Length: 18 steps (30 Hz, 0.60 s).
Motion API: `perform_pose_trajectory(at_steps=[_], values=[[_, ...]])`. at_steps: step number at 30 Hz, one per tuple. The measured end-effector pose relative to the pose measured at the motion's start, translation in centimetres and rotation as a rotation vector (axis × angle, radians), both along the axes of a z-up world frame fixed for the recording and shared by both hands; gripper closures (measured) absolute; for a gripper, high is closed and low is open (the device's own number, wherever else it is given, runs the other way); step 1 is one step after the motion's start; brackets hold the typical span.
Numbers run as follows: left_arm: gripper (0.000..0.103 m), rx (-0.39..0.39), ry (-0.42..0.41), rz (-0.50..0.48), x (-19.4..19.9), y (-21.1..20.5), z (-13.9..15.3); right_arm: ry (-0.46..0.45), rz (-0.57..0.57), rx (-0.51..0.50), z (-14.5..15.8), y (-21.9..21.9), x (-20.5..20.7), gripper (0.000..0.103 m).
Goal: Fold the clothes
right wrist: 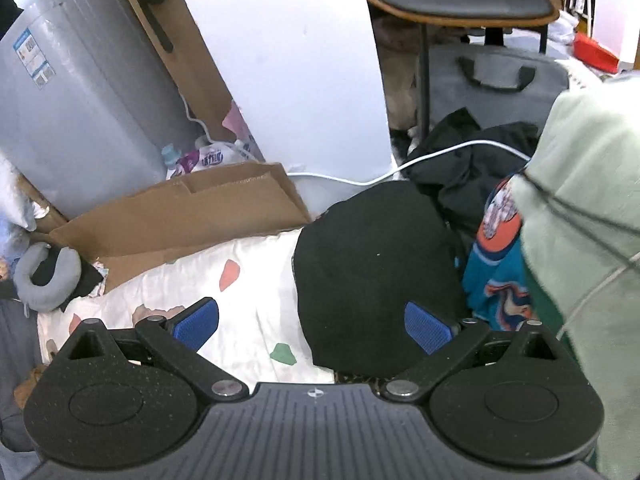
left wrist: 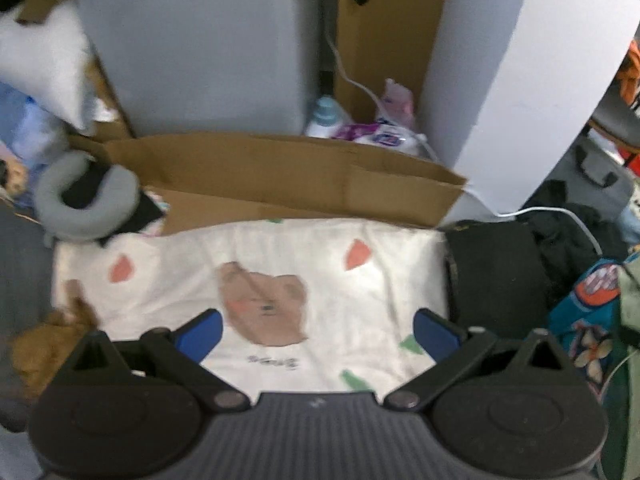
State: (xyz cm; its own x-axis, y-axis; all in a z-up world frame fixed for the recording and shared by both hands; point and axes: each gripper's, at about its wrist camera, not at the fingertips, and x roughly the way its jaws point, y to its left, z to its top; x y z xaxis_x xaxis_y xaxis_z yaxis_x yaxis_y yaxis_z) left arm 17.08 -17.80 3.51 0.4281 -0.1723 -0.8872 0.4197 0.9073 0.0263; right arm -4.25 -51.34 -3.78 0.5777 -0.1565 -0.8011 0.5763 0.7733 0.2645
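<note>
Both claws hover with their jaws spread wide and nothing between the blue pads. The left claw hangs over a white cloth printed with a brown bear, pink and green shapes, which lies spread flat beneath it. The right claw sits above the border where that white cloth meets a folded black garment, which overlaps the cloth's right edge. Further right, just beside the black garment, lies a teal jersey with an orange and white emblem, and a pale green fabric fills the near right of the right wrist view. Beyond the cloth, a flattened cardboard box lies on the far side, with a grey neck pillow at its left. A white cable crosses behind the black garment over a dark pile of clothes.
</note>
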Motion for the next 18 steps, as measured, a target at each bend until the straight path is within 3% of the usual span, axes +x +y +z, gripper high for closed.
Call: perform_pose_trajectory(at_steps=[8, 15, 18], values=[[0.000, -0.060, -0.031, 0.032, -1.6, 6.0, 3.6, -0.005, 0.017, 0.014, 4.4, 2.6, -0.2, 0.001], [0.000, -0.104, -0.073, -0.002, -4.8, 10.3, 3.6, -0.012, 0.097, -0.014, 6.4, 6.5, -0.4, 0.001], [0.000, -0.101, -0.099, 0.034, -6.2, 11.6, 3.2, 0.003, 0.120, -0.022, 6.6, 7.9, -0.3, 0.001]])
